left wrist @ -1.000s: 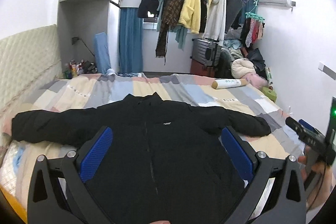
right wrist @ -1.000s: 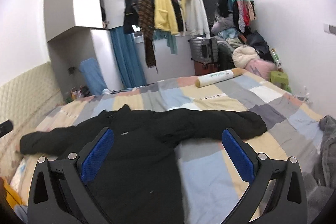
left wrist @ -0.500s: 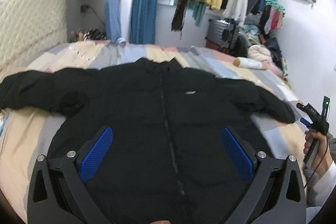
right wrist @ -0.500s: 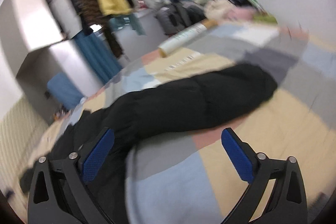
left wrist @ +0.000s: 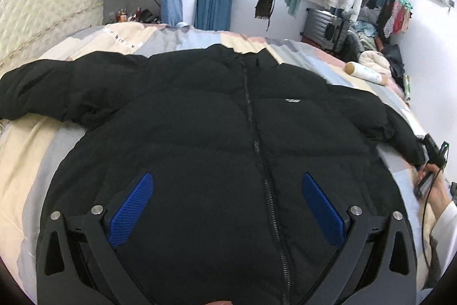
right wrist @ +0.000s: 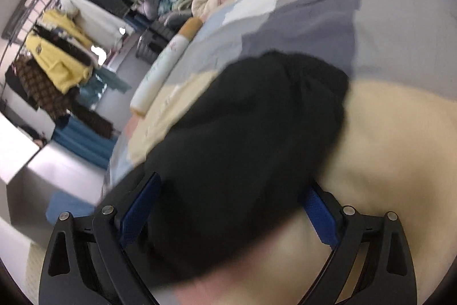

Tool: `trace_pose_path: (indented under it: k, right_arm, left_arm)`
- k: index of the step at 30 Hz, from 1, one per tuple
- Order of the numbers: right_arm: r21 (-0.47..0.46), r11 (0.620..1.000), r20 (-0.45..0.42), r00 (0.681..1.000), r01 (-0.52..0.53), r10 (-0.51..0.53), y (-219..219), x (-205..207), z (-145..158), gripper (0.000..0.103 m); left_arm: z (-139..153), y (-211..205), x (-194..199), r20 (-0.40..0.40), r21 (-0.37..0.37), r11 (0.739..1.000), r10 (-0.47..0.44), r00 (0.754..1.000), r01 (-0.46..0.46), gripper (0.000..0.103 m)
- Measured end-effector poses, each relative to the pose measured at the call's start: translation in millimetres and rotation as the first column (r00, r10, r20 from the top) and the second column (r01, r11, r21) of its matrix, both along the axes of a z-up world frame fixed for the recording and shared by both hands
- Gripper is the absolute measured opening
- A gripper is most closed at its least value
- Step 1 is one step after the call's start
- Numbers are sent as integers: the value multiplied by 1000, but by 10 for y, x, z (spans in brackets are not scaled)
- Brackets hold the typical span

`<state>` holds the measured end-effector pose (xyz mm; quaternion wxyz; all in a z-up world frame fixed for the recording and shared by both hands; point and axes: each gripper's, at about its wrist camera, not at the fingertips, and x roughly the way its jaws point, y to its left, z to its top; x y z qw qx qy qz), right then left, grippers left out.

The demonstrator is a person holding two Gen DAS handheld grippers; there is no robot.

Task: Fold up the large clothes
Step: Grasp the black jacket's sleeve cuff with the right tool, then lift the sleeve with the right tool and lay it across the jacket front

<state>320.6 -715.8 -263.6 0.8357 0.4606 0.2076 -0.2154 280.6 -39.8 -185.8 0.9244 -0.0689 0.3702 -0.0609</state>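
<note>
- The jacket lies flat on the bed, zipped, sleeves spread wide.
- Your left gripper hangs open over its lower front.
- Your right gripper is open, its fingers straddling the right sleeve near the cuff.

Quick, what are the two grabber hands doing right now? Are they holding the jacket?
Left gripper: open, above the black jacket, holding nothing.
Right gripper: open, its fingers either side of the jacket's sleeve, not closed on it.
</note>
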Motion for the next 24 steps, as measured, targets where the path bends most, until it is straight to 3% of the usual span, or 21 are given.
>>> trace_pose_path:
  k: [4, 9, 11, 14, 17, 24]
  right_arm:
    - [-35, 999, 13, 1000, 29, -28, -126, 202, 27, 91]
    - [-121, 992, -4, 1000, -18, 17, -133, 480, 73, 66]
    - [-119, 993, -21, 1000, -25, 23, -177, 519, 56, 34]
    - [-133, 991, -27, 1000, -5, 2, -258, 499, 139, 11]
    - [-215, 977, -66, 998, -14, 0, -279, 533, 352, 4]
    - [-342, 939, -53, 997, 30, -51, -271, 391, 1086, 1]
  left_arm:
    - [-125, 20, 104, -19, 2, 1000, 16, 1000, -16, 103]
    - [-362, -33, 257, -59, 36, 999, 12, 998, -10, 103]
    - [-440, -66, 290, -71, 59, 998, 14, 997, -9, 103]
    - [-493, -104, 305, -87, 74, 997, 6, 996, 1, 103]
    - [-454, -124, 269, -67, 94, 996, -1, 998, 7, 103]
    - [-327, -29, 224, -39, 107, 994, -11, 999, 15, 103]
